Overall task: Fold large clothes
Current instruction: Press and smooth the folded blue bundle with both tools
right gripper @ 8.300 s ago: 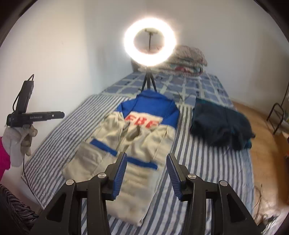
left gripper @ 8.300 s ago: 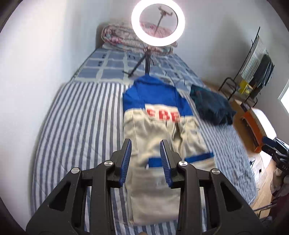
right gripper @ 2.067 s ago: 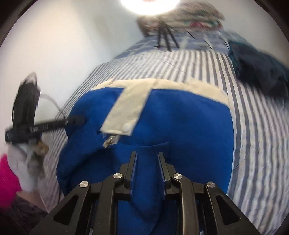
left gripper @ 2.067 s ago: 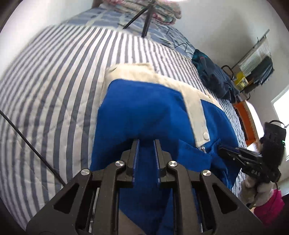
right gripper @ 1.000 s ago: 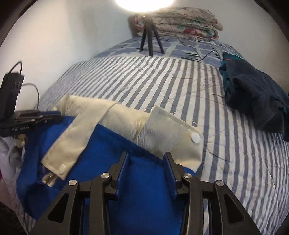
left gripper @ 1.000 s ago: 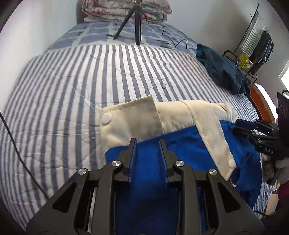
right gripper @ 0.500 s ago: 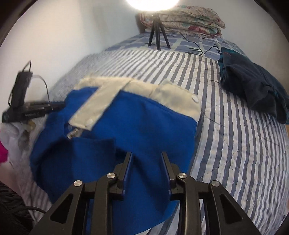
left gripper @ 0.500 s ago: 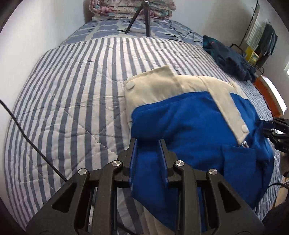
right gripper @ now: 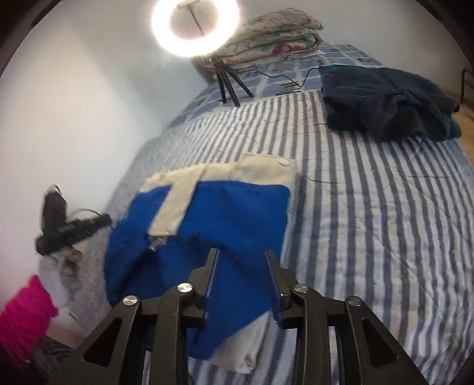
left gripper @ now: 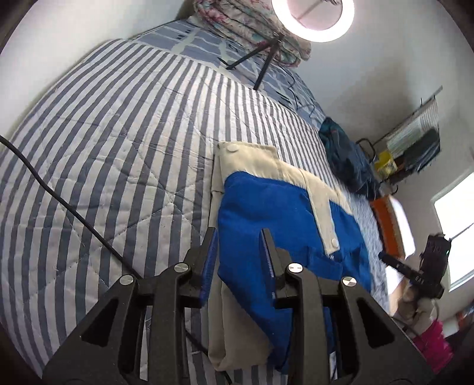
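Spread full-length up the bed some secs ago, now doubled into a compact bundle: blue-and-cream garment (left gripper: 266,213), lower centre of the left wrist view, on the striped quilt (left gripper: 118,148), near edge raised off it & cream underside showing at bottom of frame; dark garment (right gripper: 385,97) well apart, upper right of the right wrist view; ring light (right gripper: 194,26) at top.

Left gripper (left gripper: 238,234) pinching the blue layers at the bundle's left near corner, fabric filling the gap btwn pads; right gripper (right gripper: 243,254) likewise clamped on blue cloth at the right near corner, jaws part-way in on a thick wad.

Handling, as a judgement: soft, thick, fleece-like, fairly bulky yet light; no stiffness, so likely to sag & unfold if held by one layer only; best taken thru all layers at the two near corners, as here; snaps & zip pull no hazard.

Pose: both tools angled steeply down toward the quilt, side by side; left tool visible at centre left of the right wrist view, gloved hand below it, pink sleeve at lower left.
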`<state>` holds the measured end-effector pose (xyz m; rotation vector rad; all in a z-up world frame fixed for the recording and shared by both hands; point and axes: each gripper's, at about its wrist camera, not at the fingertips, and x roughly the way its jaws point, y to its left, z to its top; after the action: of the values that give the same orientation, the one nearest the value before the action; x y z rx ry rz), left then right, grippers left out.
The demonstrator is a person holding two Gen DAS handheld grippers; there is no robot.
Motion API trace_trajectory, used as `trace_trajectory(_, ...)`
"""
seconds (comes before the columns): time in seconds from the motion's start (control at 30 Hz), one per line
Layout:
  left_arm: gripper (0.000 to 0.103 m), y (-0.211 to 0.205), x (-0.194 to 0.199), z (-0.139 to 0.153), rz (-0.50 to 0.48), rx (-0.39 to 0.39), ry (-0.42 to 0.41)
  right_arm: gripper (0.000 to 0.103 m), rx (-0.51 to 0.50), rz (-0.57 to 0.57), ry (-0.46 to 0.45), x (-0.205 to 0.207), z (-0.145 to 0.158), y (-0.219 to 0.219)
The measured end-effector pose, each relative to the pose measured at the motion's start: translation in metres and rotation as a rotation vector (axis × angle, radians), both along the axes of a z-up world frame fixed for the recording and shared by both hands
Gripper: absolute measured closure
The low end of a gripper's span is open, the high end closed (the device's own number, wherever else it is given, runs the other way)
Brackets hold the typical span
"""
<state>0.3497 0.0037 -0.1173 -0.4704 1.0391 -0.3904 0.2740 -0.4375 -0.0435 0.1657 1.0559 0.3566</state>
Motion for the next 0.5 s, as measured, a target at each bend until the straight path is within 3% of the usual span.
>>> trace_trajectory(0.13, 0.076, -0.021, 0.001, -0.001, -0.044, 0.056, -0.01, 0.076, -0.035, 0.044, -0.006, 0.002, -0.009, 0.013)
trace_trajectory(0.27, 0.076, -0.036, 0.007, -0.029, -0.064, 0.185, 0.065, 0.076, -0.103, 0.066, 0.051, 0.009, -0.033, 0.025)
trace_trajectory(0.37, 0.064, -0.028, 0.009, -0.05, -0.04, 0.115, 0.119, 0.076, -0.104, 0.062, 0.089, 0.01, -0.051, 0.027)
trace_trajectory(0.5, 0.063, -0.009, 0.008, -0.038, -0.017, 0.093, 0.089, 0.073, -0.006, 0.059, 0.086, 0.007, -0.034, 0.012)
